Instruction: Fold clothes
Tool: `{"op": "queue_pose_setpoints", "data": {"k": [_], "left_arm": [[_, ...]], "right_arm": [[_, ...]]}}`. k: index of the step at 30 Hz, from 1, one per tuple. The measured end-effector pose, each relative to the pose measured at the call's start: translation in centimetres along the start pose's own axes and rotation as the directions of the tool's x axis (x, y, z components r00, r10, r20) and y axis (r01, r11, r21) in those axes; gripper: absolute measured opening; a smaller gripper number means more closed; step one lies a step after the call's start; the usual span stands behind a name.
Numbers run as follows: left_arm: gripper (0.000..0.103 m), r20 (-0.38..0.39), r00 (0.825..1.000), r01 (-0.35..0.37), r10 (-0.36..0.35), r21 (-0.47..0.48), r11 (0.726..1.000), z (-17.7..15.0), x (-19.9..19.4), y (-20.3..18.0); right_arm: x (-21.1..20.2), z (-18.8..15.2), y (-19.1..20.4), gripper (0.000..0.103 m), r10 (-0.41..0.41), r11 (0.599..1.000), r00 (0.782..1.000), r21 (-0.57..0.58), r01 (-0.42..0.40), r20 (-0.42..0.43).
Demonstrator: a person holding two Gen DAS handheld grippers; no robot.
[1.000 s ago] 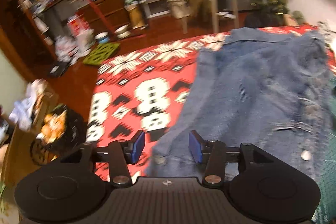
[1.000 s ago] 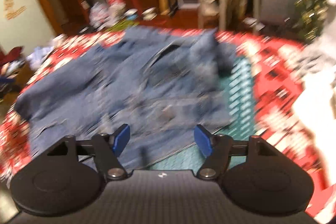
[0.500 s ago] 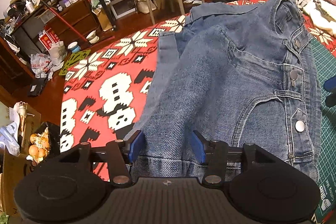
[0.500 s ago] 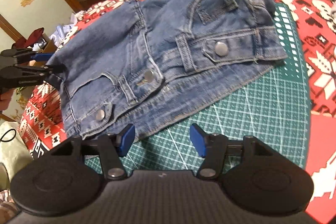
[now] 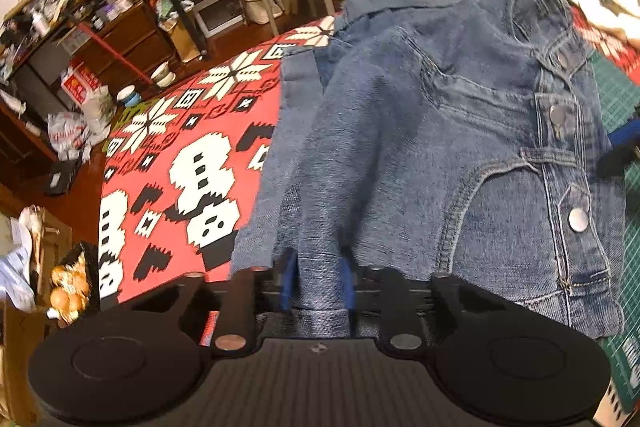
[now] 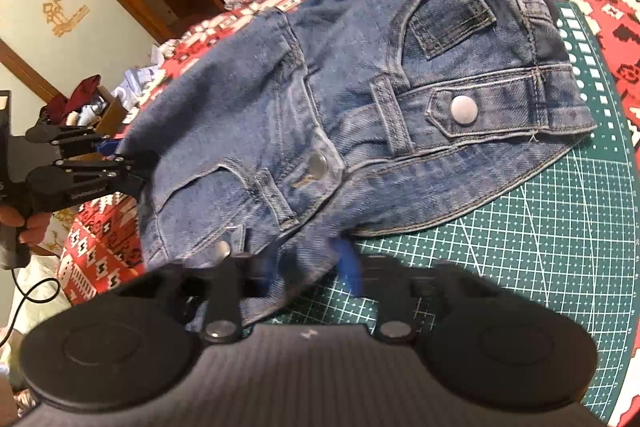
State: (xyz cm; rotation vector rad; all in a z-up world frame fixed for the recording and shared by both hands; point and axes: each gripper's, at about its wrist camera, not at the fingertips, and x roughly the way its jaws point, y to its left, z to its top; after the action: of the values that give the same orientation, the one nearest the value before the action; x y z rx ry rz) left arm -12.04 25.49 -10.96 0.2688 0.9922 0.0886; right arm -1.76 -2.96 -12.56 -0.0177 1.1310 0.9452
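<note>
My left gripper is closing its blue pads on the near hem of the blue denim jacket, cloth bunched between them. My right gripper is closing likewise on the hem's other corner. The jacket lies across a green gridded cutting mat and a red patterned blanket.

Left gripper body: matte black, ribbed top plate, two round discs, small centre mark.
Pads: I see blue on both.
Pivot screws: silver, one per linkage arm.
Right gripper body: same black build.
Cable: thin black loop below my left hand.
</note>
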Motion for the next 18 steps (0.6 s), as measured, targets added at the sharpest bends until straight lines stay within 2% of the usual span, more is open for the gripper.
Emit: {"op": "queue_pose_setpoints", "data": {"k": [4, 7, 10, 13, 17, 18], "left_arm": [[0.007, 0.02, 0.999, 0.044, -0.045, 0.04, 0.998, 0.5, -1.5, -0.7], [0.007, 0.034, 0.993, 0.115, -0.116, 0.033, 0.993, 0.9, -3.2, -1.1], [0.007, 0.032, 0.979, 0.201, -0.202, 0.036, 0.979, 1.2, -4.3, -2.6], [0.007, 0.026, 0.957, 0.288, -0.29, 0.052, 0.956, 1.5, -5.0, -4.8], [0.007, 0.019, 0.905, 0.424, -0.425, 0.054, 0.904, 2.2, -5.5, -8.2], [0.007, 0.02, 0.899, 0.436, -0.438, 0.068, 0.897, 2.4, -5.5, -9.2]], "right_arm": [[-0.5, 0.9, -0.2, 0.01, 0.002, 1.0, 1.0, -0.012, -0.001, 0.021], [-1.8, 1.2, 0.4, 0.009, -0.044, 0.995, 0.997, -0.087, 0.049, 0.061], [-3.4, 1.6, 0.3, 0.009, -0.115, 0.983, 0.988, -0.129, 0.127, 0.099], [-5.1, 2.0, -0.7, 0.008, -0.175, 0.977, 0.976, -0.099, 0.188, 0.129], [-7.0, 2.2, -2.5, 0.008, -0.263, 0.959, 0.951, -0.06, 0.276, 0.162], [-7.4, 2.2, -3.0, 0.008, -0.285, 0.954, 0.944, -0.048, 0.297, 0.165]]}}
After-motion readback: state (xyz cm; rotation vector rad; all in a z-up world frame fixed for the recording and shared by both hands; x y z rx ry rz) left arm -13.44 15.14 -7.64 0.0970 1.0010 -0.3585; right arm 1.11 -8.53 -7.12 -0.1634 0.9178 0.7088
